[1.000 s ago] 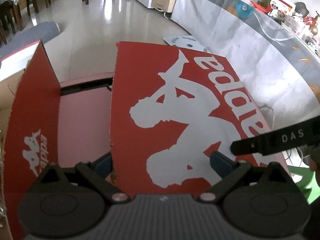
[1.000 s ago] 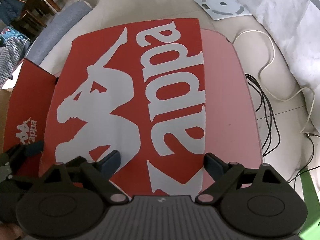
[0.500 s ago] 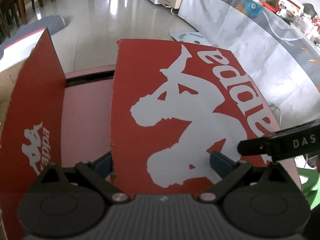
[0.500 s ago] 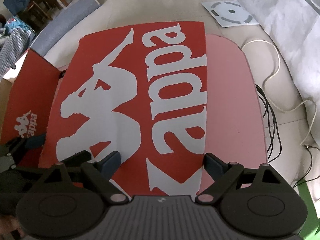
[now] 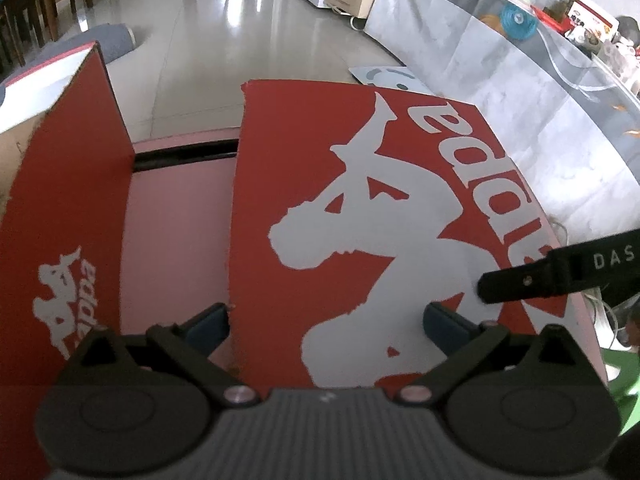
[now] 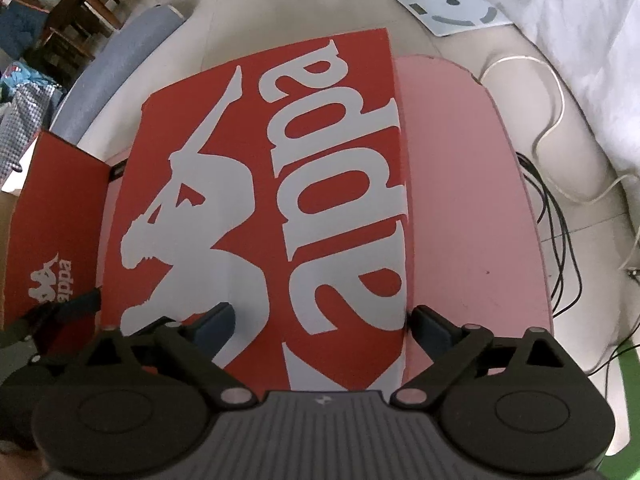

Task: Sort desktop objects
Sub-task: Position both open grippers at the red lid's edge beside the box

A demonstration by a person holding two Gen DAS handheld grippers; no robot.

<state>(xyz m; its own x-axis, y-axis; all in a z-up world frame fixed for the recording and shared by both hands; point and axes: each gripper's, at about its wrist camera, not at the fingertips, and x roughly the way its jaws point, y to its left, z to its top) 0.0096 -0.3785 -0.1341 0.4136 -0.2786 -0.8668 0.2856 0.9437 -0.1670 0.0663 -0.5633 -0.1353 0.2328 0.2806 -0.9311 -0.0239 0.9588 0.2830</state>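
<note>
A large red box lid, printed with a white figure and lettering, is seen lying flat on a pink table. It fills the middle of both wrist views, from about six o'clock up to twelve.

The left gripper is held over the lid's near edge. Its jaws have just been opening and now stand wide apart: one fingertip sits just beside the lid's left edge at seven o'clock, the other above the printed surface at five o'clock. Nothing is pinched.

The right gripper has likewise just been opening. One fingertip is over the white print at seven o'clock and the other just beside the lid's right edge at five o'clock. It too is released, with only the lid below it.

The step in hand is judged to be letting go of the lid once it is set down. This is done well if both grippers are lifted straight up, so that the lid is not dragged by a fingertip.

A second red box piece stands upright at nine o'clock in the left view, beside the lid. Its inside is hidden, so it cannot be told what it holds. Whether anything lies under the lid cannot be told either.
</note>
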